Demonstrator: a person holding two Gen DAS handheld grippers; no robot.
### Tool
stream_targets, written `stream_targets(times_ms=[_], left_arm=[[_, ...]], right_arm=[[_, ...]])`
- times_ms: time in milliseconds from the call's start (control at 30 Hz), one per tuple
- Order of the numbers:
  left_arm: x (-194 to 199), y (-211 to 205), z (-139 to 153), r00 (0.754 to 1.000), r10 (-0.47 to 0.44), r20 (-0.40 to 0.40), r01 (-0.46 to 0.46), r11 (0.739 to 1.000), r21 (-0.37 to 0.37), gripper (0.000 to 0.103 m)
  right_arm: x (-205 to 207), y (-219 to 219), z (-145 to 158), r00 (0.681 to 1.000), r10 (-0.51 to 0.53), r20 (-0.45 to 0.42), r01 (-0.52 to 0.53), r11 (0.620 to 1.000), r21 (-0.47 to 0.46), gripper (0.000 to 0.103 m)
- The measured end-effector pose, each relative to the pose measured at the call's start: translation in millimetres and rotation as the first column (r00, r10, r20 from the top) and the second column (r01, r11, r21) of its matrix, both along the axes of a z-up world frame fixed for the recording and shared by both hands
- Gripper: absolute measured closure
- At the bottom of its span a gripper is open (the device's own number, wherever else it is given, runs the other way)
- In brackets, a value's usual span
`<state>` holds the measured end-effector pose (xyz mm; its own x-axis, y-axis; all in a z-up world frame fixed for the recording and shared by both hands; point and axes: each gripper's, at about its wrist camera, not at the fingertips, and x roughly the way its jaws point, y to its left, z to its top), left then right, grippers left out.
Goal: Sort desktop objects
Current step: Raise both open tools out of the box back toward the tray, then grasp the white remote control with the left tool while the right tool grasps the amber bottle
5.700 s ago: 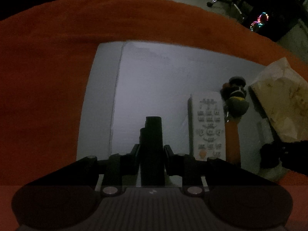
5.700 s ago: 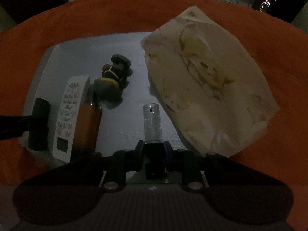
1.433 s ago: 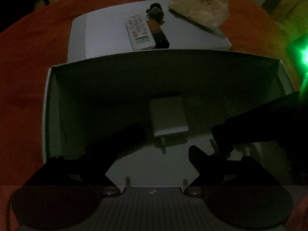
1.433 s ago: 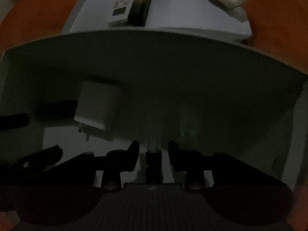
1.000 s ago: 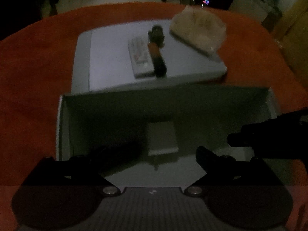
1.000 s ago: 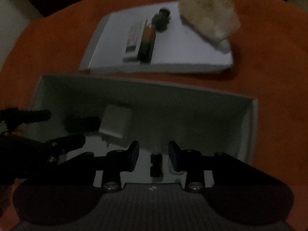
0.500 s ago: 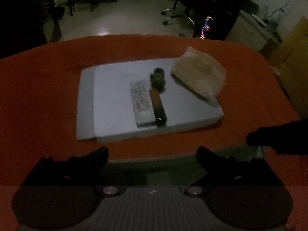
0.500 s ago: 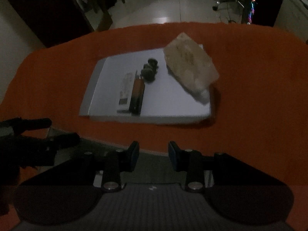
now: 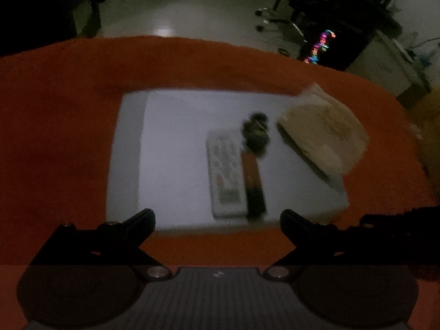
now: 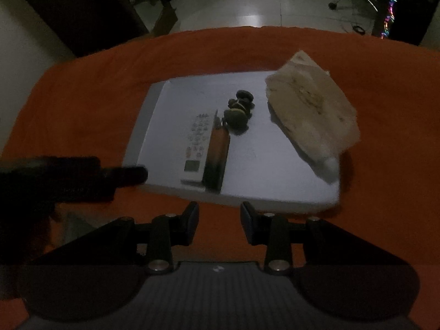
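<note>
A white remote (image 9: 224,172) (image 10: 198,145), an orange-and-black stick-shaped object (image 9: 253,183) (image 10: 217,156), a small dark toy figure (image 9: 255,133) (image 10: 239,110) and a crumpled tissue pack (image 9: 324,136) (image 10: 310,112) lie on a white board (image 9: 176,151) (image 10: 261,165) on the orange cloth. My left gripper (image 9: 217,221) is wide open and empty, above the board's near edge. My right gripper (image 10: 218,217) is open and empty, just short of the board's near edge. The left gripper's finger also shows at the left of the right wrist view (image 10: 123,176).
The orange tablecloth (image 9: 55,137) (image 10: 82,96) surrounds the board. Beyond the table's far edge lie a dim floor, office chairs (image 9: 277,19) and a computer with coloured lights (image 9: 320,46).
Both grippers have let go of their objects in the white box, lifted out and moved forward toward the board. The box has dropped out of view.
</note>
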<state>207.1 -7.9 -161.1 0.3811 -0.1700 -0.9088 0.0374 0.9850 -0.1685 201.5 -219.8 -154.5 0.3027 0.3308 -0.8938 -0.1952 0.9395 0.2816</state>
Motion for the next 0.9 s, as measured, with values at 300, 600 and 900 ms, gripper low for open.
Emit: stream_targets(times_ms=[300,600,900], left_arm=[[45.2,11.5,-36.7,0.997,0.048,-0.054,-0.05,0.998,-0.025,0.006],[61.4,4.8,-54.7,0.999,0.019,-0.043,-0.02,0.999,-0.025,0.007],[73.7,-12.8,-71.5,0.998,-0.021,-0.053,0.022,1.0,0.023,0.008]], right_arm=[[47.4,17.1,-41.2,0.998,0.002,-0.062,-0.002,1.0,0.006,0.066],[73.3,39.4,-85.8,0.992,0.021,-0.125,-0.024,1.0,-0.021,0.066],[80.4,54.0,-107.2,0.991,0.029,-0.132,-0.037,0.998,-0.06,0.066]])
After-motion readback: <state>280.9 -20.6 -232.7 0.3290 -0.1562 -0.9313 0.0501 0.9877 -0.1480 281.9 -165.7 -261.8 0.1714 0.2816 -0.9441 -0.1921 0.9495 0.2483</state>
